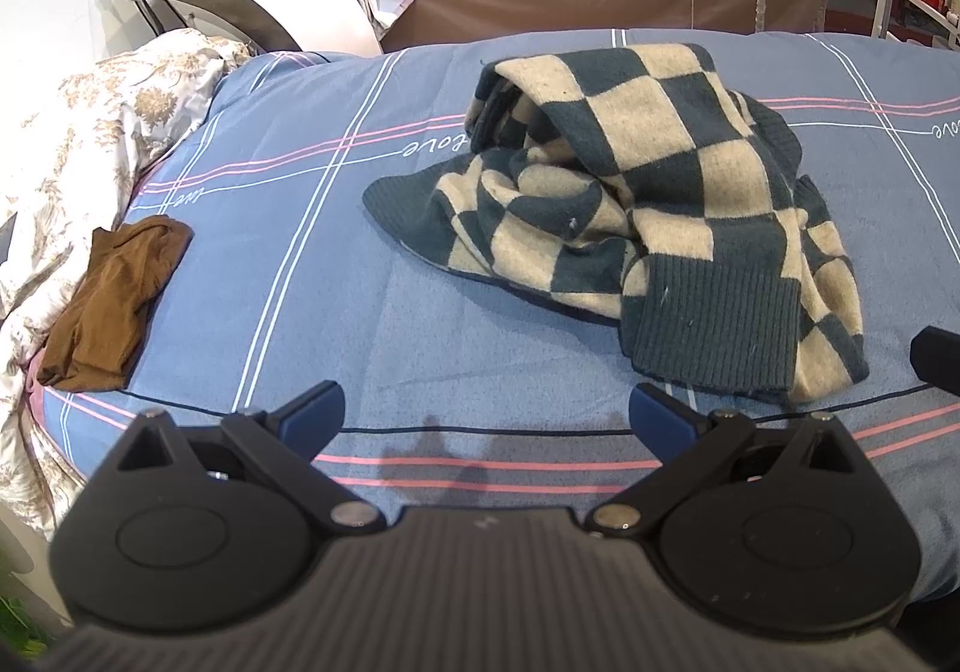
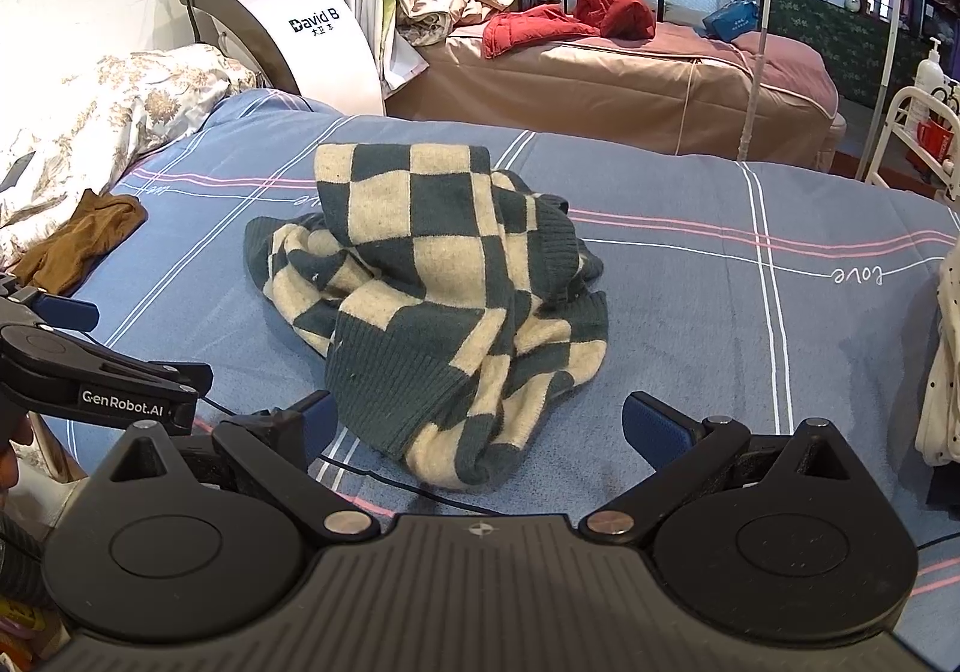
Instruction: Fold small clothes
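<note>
Left wrist view, left to right: floral quilt (image 1: 90,144) at 9 o'clock along the bed's edge; a brown garment (image 1: 111,300) lying crumpled beside it on the blue striped bedsheet (image 1: 312,264); left gripper (image 1: 486,420) at 6 o'clock, fingers spread wide and empty above the sheet; checkered knit sweater (image 1: 648,204) at 1 o'clock, bunched in a heap, one ribbed cuff nearest the right finger but apart from it.

Right wrist view, left to right: left gripper body at 9 o'clock; white machine (image 2: 282,6) at 11 o'clock behind the bed; sweater at centre; right gripper (image 2: 480,432) at 6 o'clock, fingers wide apart, the sweater's near hem lying between them, untouched; white dotted cloth (image 2: 945,366) at 3 o'clock.
</note>
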`<state>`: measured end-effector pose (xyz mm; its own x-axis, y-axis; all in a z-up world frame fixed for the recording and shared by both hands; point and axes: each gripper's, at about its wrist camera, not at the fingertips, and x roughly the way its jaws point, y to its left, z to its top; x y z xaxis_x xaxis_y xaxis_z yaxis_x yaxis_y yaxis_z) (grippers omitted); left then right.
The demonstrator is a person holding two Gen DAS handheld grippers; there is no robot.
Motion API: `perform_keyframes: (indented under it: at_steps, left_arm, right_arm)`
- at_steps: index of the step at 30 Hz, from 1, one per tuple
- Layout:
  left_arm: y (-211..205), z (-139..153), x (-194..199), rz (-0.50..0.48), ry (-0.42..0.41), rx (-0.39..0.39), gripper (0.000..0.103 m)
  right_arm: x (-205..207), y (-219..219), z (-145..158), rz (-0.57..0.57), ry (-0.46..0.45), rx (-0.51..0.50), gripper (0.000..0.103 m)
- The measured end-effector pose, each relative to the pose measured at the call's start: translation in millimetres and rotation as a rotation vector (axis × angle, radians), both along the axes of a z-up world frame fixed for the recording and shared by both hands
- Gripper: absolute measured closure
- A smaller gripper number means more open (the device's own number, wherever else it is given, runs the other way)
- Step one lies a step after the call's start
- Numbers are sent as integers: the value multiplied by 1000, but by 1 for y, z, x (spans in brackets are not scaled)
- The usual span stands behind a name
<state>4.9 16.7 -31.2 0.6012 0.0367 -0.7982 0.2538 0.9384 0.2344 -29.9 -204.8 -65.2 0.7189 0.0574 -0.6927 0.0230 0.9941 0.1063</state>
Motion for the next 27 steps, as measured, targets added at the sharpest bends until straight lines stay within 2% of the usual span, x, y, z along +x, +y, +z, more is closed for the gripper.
perform_keyframes:
  at_steps: [8, 13, 16, 19, 23, 27]
  left_arm:
    - [0, -10, 2, -4, 11, 0, 0]
    - [-1, -19, 4, -31, 0, -31, 0]
    - [-4, -27, 5, -46, 2, -18, 0]
    - [-9, -35, 6, -61, -1, -6, 0]
    - [-19, -47, 11, -117, -10, -42, 0]
    - [-40, -61, 21, -223, 1, -64, 0]
  right_arm:
    - [0, -2, -5, -1, -17, 20, 0]
    - [-6, -8, -11, 8, -83, 92, 0]
    - [-6, -11, -14, 4, -93, 127, 0]
    - [-5, -11, -17, 5, -93, 118, 0]
    - [-2, -9, -25, 2, -76, 70, 0]
    - [-6, -16, -30, -13, -67, 59, 0]
